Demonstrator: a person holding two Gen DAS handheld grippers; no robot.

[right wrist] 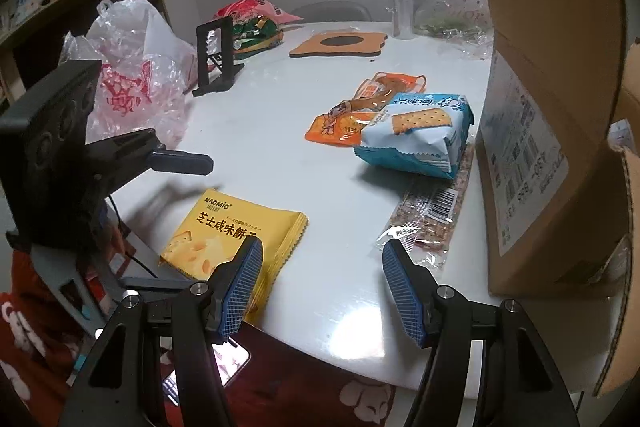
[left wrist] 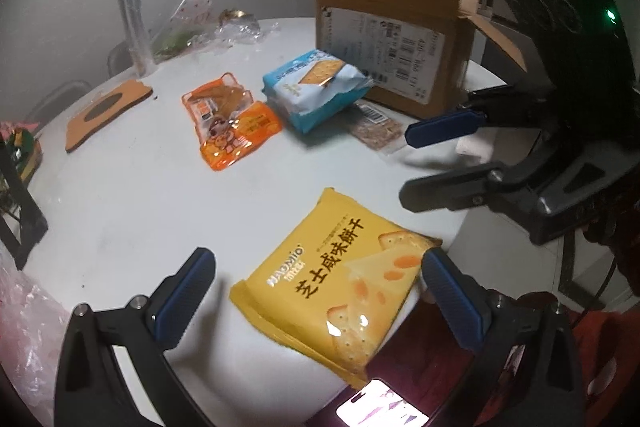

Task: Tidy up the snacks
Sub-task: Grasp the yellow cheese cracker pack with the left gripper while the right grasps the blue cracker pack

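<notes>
We hold both grippers, left point(left wrist: 316, 291) and right point(right wrist: 320, 279), open and empty, tilted down over the white table point(right wrist: 280, 147), since the snacks, yellow pack point(left wrist: 340, 283), blue pack point(right wrist: 416, 135), orange pack point(left wrist: 232, 119), still lie loose beside the open box point(left wrist: 396, 27), likely their destination.

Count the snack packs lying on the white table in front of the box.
4: yellow cheese-cracker pack at the near edge; orange snack pack mid-table; blue-and-white cracker pack leaning beside the brown cardboard box; clear grain bar beneath it. Others may be hidden.
</notes>
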